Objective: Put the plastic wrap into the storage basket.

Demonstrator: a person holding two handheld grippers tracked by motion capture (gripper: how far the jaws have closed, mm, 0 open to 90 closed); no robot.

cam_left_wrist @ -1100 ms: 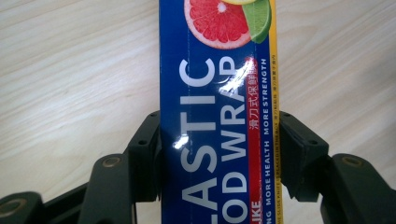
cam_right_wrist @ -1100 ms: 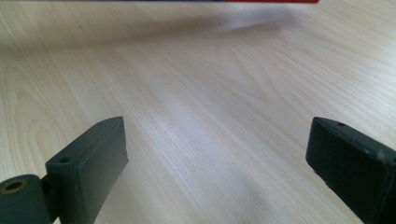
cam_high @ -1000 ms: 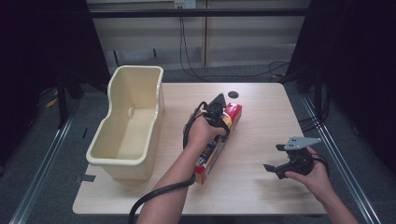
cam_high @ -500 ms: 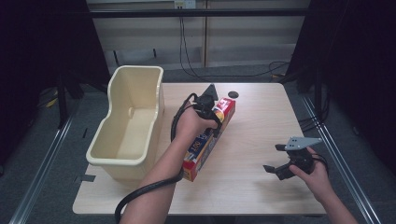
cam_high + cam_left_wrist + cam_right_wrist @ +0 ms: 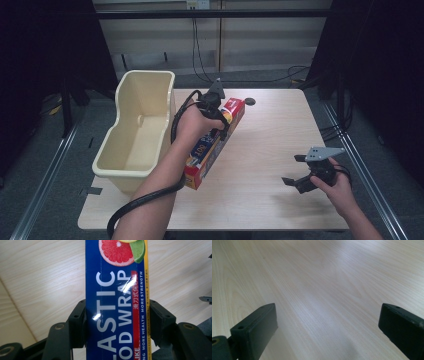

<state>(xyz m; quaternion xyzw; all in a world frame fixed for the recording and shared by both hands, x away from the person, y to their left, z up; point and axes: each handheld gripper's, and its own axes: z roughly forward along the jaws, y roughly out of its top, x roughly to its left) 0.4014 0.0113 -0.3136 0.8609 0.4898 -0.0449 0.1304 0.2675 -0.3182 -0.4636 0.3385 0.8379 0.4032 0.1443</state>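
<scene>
Sitting at the table's left edge is a smooth cream plastic tub (image 5: pixel 135 135), deep and round-cornered. Beside it, the left gripper (image 5: pixel 220 122) clamps its black jaws on a long glossy cardboard plastic-wrap box (image 5: pixel 215 145), tilted above pale wood-grain table (image 5: pixel 260 165). Well apart at right, the right gripper (image 5: pixel 295 175) hovers with jaws wide, holding nothing.

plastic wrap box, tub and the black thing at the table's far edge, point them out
plastic wrap box (image 5: pixel 115 302), left gripper view, blue printed face
tub (image 5: pixel 145 85), high view, far rim
black thing (image 5: pixel 249 101), high view, its top
</scene>
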